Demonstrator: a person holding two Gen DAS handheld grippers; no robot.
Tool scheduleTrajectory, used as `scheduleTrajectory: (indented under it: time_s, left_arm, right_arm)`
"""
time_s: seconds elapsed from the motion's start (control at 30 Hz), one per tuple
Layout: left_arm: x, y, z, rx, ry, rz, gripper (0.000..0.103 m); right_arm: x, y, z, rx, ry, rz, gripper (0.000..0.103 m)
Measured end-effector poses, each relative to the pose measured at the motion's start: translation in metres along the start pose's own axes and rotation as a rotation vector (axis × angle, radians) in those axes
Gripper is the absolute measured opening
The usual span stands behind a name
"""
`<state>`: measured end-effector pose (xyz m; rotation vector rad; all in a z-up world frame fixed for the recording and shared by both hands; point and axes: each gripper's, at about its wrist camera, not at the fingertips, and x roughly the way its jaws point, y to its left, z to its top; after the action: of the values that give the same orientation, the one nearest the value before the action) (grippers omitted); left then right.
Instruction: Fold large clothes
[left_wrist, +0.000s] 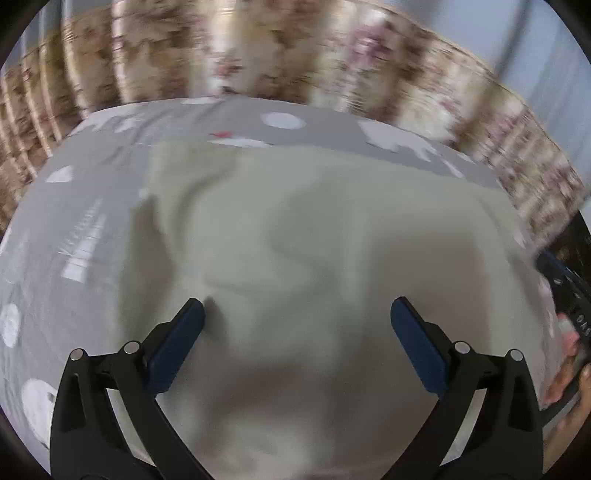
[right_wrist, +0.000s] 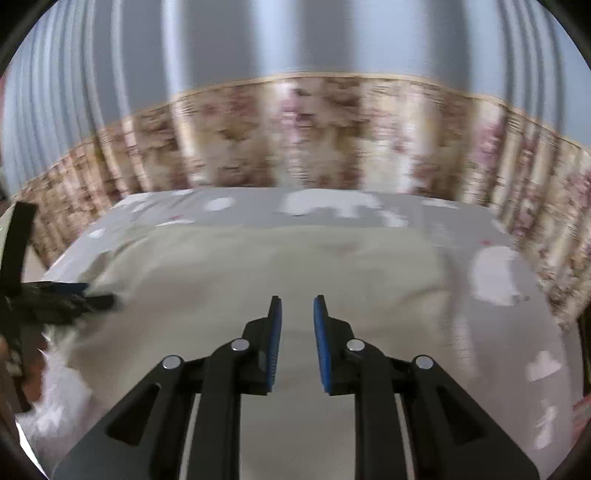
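The pale beige garment (left_wrist: 314, 240) lies spread on the bed, over the grey sheet with white shapes (left_wrist: 74, 221), with soft wrinkles toward 10 o'clock. Your left gripper (left_wrist: 297, 314) is above the cloth with its blue fingers (left_wrist: 177, 343) spread wide, nothing between them. Your right gripper (right_wrist: 297, 314) has its fingers (right_wrist: 275, 339) close together with a narrow gap, pinching nothing. A flowered curtain (right_wrist: 295, 147) hangs behind the bed at 12 o'clock.
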<state>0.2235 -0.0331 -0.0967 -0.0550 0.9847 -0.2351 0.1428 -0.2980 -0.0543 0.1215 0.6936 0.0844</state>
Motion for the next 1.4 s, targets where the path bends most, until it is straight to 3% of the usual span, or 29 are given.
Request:
scheduleTrajectory:
  time_s: [0.1, 0.17, 0.23, 0.43, 0.53, 0.63, 0.7, 0.77, 0.97, 1.03, 1.13, 1.23, 1.3, 1.4]
  left_arm:
    - [0.002, -0.026, -0.007, 0.106, -0.042, 0.129, 0.1]
    - [0.014, -0.023, -0.006, 0.104, 0.005, 0.115, 0.1]
    - [0.025, -0.013, -0.003, 0.083, 0.031, 0.095, 0.1]
    - [0.045, -0.012, -0.001, 0.105, 0.008, 0.173, 0.1]
    - [0.044, -0.011, 0.002, 0.105, 0.015, 0.175, 0.1]
    - [0.031, -0.01, 0.002, 0.102, 0.011, 0.167, 0.1]
    - [0.018, -0.012, 0.002, 0.097, 0.002, 0.172, 0.1]
    - [0.001, -0.018, 0.002, 0.091, -0.026, 0.159, 0.1]
    - [-0.042, -0.059, 0.001, 0.138, -0.14, 0.095, 0.1]
    - [-0.037, -0.074, -0.003, 0.142, -0.122, 0.037, 0.1]
    - [-0.018, -0.091, -0.01, 0.162, -0.072, 0.031, 0.1]
    - [0.004, -0.102, -0.018, 0.181, -0.055, 0.084, 0.1]
    - [0.022, -0.101, -0.021, 0.174, -0.025, 0.082, 0.1]
    - [0.03, -0.103, -0.023, 0.177, -0.053, 0.109, 0.1]
  right_arm:
    - [0.022, 0.034, -0.013, -0.064, 0.057, 0.03, 0.018]
    - [0.039, 0.046, -0.026, -0.137, 0.104, -0.031, 0.018]
    - [0.055, 0.044, -0.037, -0.173, 0.136, -0.038, 0.016]
    - [0.069, 0.048, -0.032, -0.226, 0.157, -0.08, 0.015]
    - [0.069, 0.043, -0.025, -0.188, 0.166, -0.05, 0.015]
    - [0.051, 0.029, -0.02, -0.095, 0.157, 0.064, 0.028]
    - [0.03, 0.017, -0.016, -0.026, 0.111, 0.135, 0.065]
    - [0.0, 0.003, -0.015, 0.015, 0.021, 0.114, 0.081]
    - [-0.039, -0.054, -0.025, 0.152, -0.083, -0.029, 0.09]
    - [-0.041, -0.076, -0.033, 0.219, -0.1, -0.085, 0.09]
    - [-0.042, -0.097, -0.044, 0.268, -0.111, -0.163, 0.09]
    - [-0.042, -0.106, -0.052, 0.257, -0.107, -0.185, 0.09]
    - [-0.039, -0.113, -0.055, 0.276, -0.092, -0.16, 0.09]
    - [-0.033, -0.124, -0.063, 0.331, -0.06, -0.111, 0.09]
